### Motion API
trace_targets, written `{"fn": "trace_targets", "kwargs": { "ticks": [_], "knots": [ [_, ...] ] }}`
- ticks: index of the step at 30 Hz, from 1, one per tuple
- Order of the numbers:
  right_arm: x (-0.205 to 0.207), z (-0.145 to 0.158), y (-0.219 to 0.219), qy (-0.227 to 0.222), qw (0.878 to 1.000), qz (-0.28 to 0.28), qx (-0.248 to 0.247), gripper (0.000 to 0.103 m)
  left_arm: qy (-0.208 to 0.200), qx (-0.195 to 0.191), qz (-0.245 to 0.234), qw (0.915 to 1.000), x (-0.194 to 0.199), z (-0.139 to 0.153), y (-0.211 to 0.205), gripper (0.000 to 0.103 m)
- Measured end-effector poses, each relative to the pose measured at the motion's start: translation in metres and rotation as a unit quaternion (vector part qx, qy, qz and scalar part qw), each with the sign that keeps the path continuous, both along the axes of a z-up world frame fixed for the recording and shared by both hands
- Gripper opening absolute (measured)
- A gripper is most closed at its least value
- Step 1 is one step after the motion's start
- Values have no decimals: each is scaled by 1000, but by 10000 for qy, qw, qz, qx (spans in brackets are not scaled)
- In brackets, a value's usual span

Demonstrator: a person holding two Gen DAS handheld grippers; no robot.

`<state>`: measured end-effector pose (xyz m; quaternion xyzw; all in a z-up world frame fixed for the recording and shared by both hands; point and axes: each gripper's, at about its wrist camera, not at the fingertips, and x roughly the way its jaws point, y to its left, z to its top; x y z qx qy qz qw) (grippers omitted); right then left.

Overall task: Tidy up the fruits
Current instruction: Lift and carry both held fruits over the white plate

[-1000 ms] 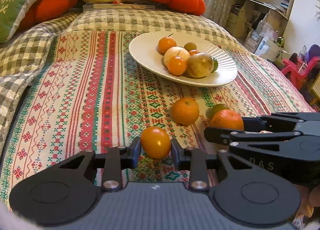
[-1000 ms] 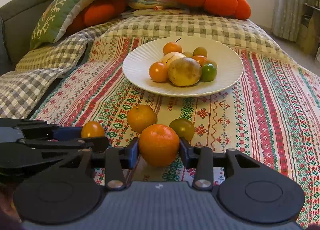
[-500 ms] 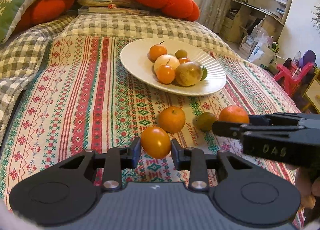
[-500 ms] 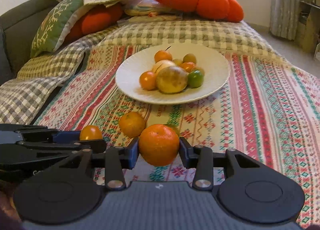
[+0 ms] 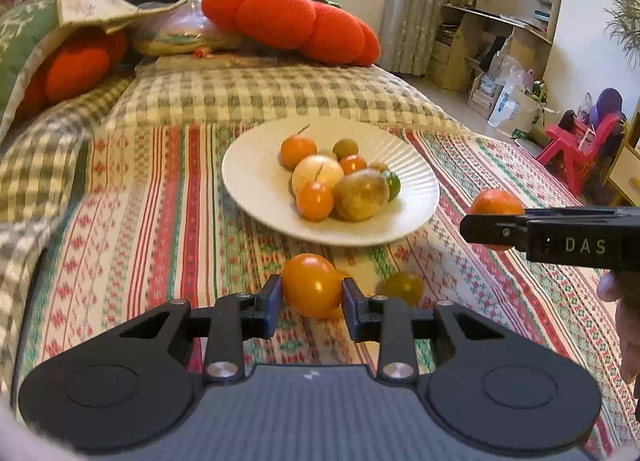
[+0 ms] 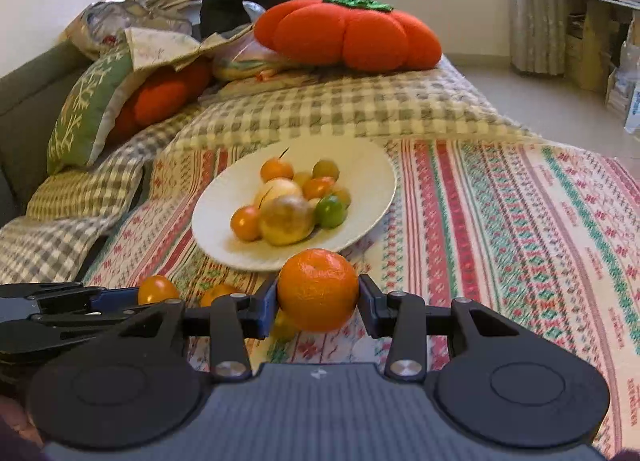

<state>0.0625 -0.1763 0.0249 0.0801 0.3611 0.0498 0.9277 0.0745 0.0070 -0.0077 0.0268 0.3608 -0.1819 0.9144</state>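
A white plate (image 5: pixel 256 189) with several small fruits on it sits on the striped cloth; it also shows in the right wrist view (image 6: pixel 372 181). My left gripper (image 5: pixel 311 303) is shut on a small orange tomato (image 5: pixel 310 284) and holds it above the cloth, short of the plate. My right gripper (image 6: pixel 318 307) is shut on a tangerine (image 6: pixel 318 289), raised near the plate's front rim. The tangerine also shows in the left wrist view (image 5: pixel 496 201). A greenish fruit (image 5: pixel 403 287) and an orange fruit (image 6: pixel 216 293), partly hidden, lie on the cloth below.
Orange pumpkin cushions (image 5: pixel 292 27) and a green pillow (image 6: pixel 84 113) lie at the far end on a checked blanket (image 5: pixel 260 97). A red child's chair (image 5: pixel 576 149) and shelves stand off to the right on the floor.
Both grippers have lifted with their fruits and moved towards the plate. The two loose fruits on the cloth have stayed where they were.
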Motion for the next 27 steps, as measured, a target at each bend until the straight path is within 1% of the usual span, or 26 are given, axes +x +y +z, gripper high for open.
{"fn": "trace_targets", "kwargs": {
  "ticks": [7,9,11,15,18,21,27],
  "knots": [
    [27,2,-8,-99,9999,-23,-137,38,-114,67,-67,9999,36,10,-9,23],
    [36,3,-10,-124,9998,-25,-167,38,-114,144,-138,9997,47,10,-14,23],
    [47,3,-10,-130,9996,-4,-233,38,-129,228,-174,9995,59,10,-18,23],
    [67,2,-13,-133,9990,27,-416,38,-119,236,-203,9994,82,7,-22,23],
    [83,0,-16,-120,9990,40,-425,38,-81,277,-239,9993,96,1,-25,23],
    [95,-6,-18,-84,9989,37,-464,38,-86,183,-198,9996,106,-1,-24,23],
    [114,-15,-16,-9,9991,86,-415,38,-35,140,-123,9998,119,-9,-21,23]
  ]
}}
